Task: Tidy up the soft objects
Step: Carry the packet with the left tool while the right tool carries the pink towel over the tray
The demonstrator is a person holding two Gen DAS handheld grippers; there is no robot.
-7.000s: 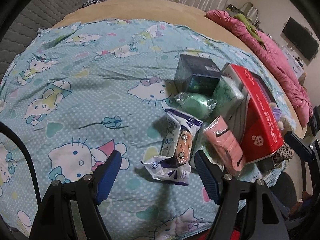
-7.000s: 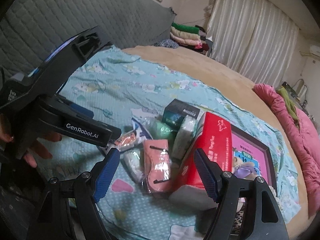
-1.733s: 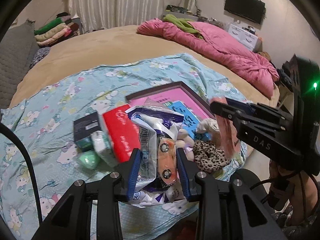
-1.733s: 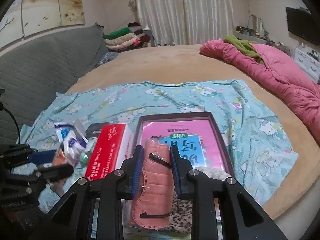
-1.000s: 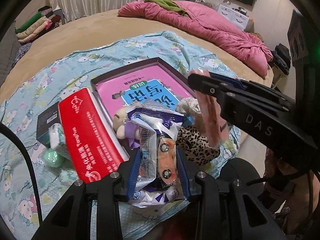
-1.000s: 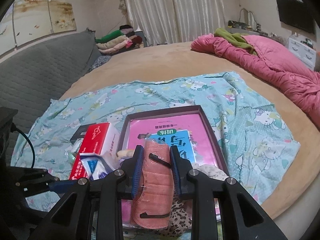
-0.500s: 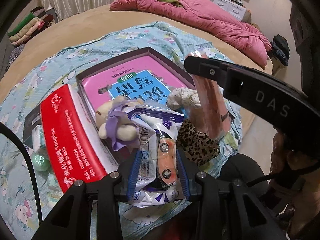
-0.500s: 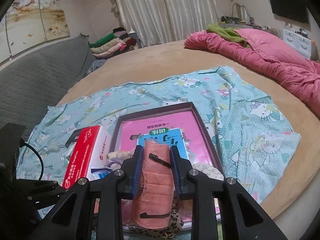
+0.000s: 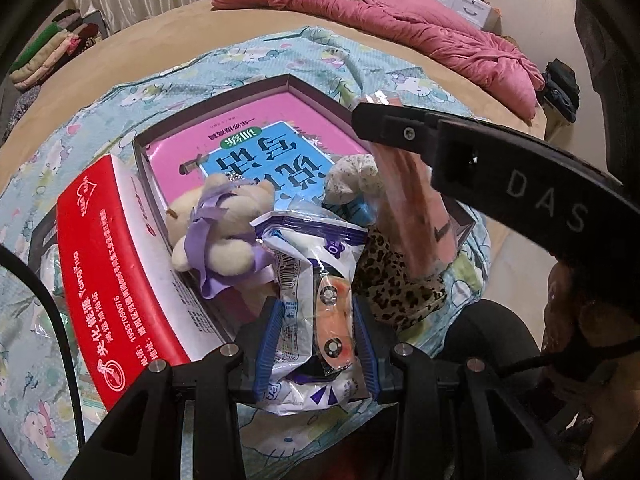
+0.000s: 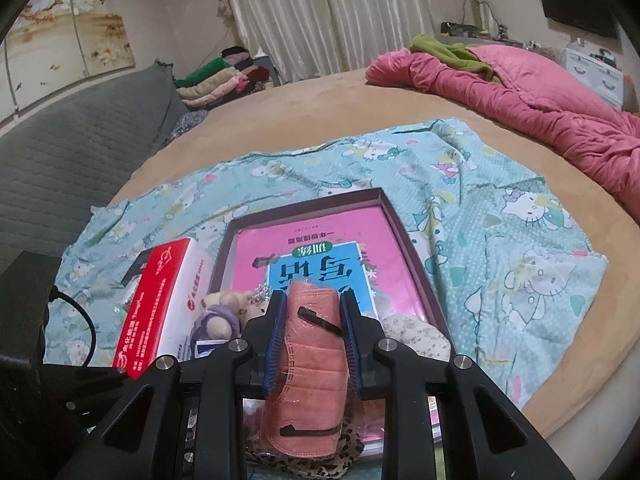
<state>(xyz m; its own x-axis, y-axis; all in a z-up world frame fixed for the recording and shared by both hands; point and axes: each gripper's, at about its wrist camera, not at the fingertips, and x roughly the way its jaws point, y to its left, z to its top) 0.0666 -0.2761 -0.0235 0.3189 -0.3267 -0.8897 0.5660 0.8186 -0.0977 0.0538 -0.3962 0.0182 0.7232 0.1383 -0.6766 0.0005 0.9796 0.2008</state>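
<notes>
My left gripper (image 9: 316,340) is shut on a crinkly white and purple plastic packet (image 9: 312,276) with an orange item inside, held over the near corner of a dark shallow box (image 9: 224,100). My right gripper (image 10: 313,344) is shut on a salmon-pink packaged cloth roll (image 10: 310,368), also seen hanging from the right gripper's arm as the pink roll (image 9: 416,208). The box (image 10: 400,224) holds a pink book (image 10: 320,256), a cream teddy with purple ribbon (image 9: 224,224), a floral cloth ball (image 9: 352,172) and a leopard-print cloth (image 9: 396,280).
A red and white tissue box (image 9: 108,264) lies left of the box on a teal cartoon-print sheet (image 10: 500,240) over a tan round bed. A pink quilt (image 10: 540,108) lies at the far right. A person's hand (image 9: 592,360) holds the right gripper. Bed edge is near.
Both grippers sank a little closer to the box with their items still held. The teddy and leopard cloth now sit larger and nearer under the left gripper.
</notes>
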